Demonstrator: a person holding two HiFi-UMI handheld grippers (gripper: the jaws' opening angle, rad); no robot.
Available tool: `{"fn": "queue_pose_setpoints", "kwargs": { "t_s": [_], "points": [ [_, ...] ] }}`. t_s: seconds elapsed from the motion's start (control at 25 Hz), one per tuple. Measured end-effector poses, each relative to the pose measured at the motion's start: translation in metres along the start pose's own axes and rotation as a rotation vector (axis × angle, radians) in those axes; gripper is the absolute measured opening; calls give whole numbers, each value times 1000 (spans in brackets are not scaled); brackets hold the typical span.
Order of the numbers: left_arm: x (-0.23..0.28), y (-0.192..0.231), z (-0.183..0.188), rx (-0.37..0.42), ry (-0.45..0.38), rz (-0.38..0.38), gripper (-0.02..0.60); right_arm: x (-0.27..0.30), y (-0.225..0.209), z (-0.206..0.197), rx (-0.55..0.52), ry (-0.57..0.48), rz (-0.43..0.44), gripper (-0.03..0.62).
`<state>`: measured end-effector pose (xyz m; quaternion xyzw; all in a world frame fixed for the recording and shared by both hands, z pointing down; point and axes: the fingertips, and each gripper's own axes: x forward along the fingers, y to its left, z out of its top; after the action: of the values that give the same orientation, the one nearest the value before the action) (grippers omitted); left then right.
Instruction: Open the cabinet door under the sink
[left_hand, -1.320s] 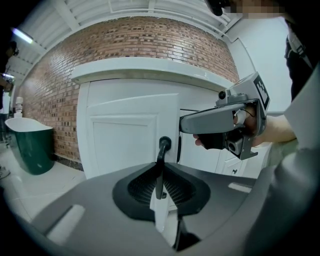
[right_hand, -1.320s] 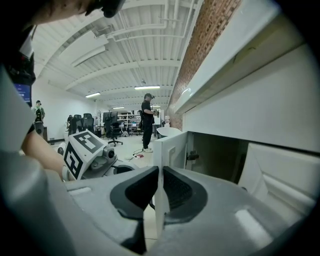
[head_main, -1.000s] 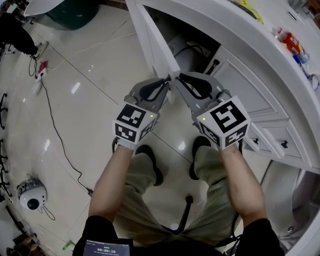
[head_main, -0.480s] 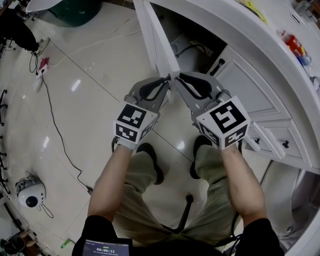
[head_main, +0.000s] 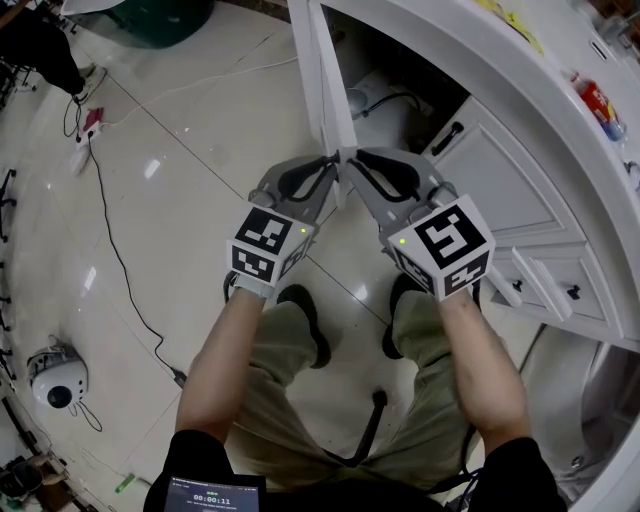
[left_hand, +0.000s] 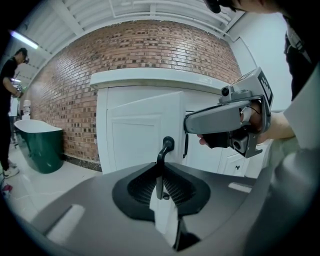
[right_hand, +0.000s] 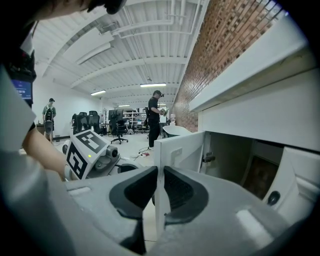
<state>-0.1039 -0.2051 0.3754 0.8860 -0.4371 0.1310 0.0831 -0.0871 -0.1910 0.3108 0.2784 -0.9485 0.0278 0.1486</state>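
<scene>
The white cabinet door (head_main: 322, 85) under the sink stands swung out, seen edge-on in the head view. My left gripper (head_main: 333, 165) is shut on the door's black handle (left_hand: 162, 156), which runs upright between its pads. My right gripper (head_main: 352, 163) is shut on the door's free edge (right_hand: 159, 186), right beside the left one. The right gripper view shows the door's inner face (right_hand: 182, 150) and the dark cabinet inside (right_hand: 235, 160). A hose lies in the open cabinet (head_main: 385, 100).
Right of the opening are a shut door with a black handle (head_main: 447, 137) and drawers with black knobs (head_main: 572, 292). Bottles (head_main: 597, 102) stand on the counter. A cable (head_main: 112, 255) and a white round device (head_main: 57, 380) lie on the tiled floor; my feet (head_main: 300, 320) are below the grippers.
The door has swung a little further out to the left and more of the cabinet's inside shows. Both grippers keep their hold.
</scene>
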Motion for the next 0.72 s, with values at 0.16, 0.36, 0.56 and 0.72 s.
{"fn": "queue_pose_setpoints", "kwargs": {
  "t_s": [0.16,0.36,0.56,0.72],
  "points": [
    [-10,10,-1,-15,-15,18,58,9,11,4,-16,-1,15,34],
    [-19,19,-5,-1,-17,30,54,18,22,6,-27,-5,32,35],
    [-29,33,-8,-3,-26,64,44,31,33,11,-31,-14,50,35],
    [-36,47,-11,-11,-31,103,40,44,43,14,-37,-18,55,35]
  ]
}}
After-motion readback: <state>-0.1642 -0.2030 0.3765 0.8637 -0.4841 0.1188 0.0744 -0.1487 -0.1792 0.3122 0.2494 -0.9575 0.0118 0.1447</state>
